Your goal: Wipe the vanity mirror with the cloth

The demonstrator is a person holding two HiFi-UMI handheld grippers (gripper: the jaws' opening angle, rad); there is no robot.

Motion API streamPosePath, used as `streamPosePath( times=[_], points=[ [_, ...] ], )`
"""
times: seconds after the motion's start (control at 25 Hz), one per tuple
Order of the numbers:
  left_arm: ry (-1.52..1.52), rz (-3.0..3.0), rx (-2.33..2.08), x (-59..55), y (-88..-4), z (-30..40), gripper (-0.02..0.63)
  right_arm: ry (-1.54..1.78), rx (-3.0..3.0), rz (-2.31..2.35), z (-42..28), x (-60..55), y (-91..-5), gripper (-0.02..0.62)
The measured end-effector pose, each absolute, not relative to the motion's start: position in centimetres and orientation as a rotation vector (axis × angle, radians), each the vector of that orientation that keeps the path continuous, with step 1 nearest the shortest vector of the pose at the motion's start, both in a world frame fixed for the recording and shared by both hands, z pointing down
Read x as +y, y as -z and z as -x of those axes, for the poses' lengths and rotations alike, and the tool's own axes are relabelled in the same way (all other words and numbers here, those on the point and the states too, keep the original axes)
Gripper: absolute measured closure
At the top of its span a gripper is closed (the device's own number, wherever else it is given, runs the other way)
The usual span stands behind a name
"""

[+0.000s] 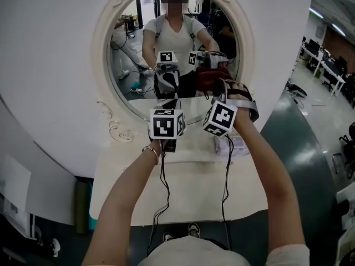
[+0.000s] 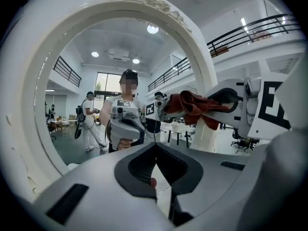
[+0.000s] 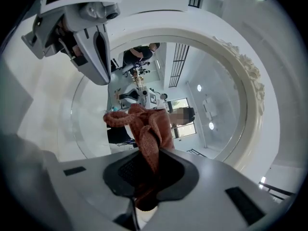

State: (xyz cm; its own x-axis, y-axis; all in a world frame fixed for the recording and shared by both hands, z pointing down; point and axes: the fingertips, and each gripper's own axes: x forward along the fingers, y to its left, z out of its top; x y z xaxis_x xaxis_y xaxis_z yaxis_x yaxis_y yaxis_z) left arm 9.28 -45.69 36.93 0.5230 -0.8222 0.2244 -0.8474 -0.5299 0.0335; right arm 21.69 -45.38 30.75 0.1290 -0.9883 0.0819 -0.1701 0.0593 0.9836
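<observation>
A reddish-brown cloth [image 1: 213, 75] is bunched in my right gripper [image 1: 223, 86], which is shut on it right at the lower right of the oval mirror's glass [image 1: 138, 49]. In the right gripper view the cloth [image 3: 147, 129] sticks up from the jaws [image 3: 146, 179] towards the glass. My left gripper [image 1: 170, 102] hangs beside it at the mirror's bottom edge, shut with nothing in it. From the left gripper view, the shut jaws [image 2: 155, 170] face the mirror, with the cloth [image 2: 192, 107] to the right.
The mirror has an ornate cream frame [image 1: 101, 49] and stands on a white vanity table [image 1: 183, 187]. A small pale packet [image 1: 239, 146] lies on the table under my right arm. A green bottle [image 1: 82, 206] stands on the floor at the left.
</observation>
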Motion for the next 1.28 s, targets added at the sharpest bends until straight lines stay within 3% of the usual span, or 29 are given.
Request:
streamPosePath(
  times=[1.28],
  points=[
    [-0.498, -2.424, -1.433, -44.2, -50.4, -4.7, 0.595, 0.753, -1.538, -1.103, -13.4, -45.0, -51.1, 0.537]
  ],
)
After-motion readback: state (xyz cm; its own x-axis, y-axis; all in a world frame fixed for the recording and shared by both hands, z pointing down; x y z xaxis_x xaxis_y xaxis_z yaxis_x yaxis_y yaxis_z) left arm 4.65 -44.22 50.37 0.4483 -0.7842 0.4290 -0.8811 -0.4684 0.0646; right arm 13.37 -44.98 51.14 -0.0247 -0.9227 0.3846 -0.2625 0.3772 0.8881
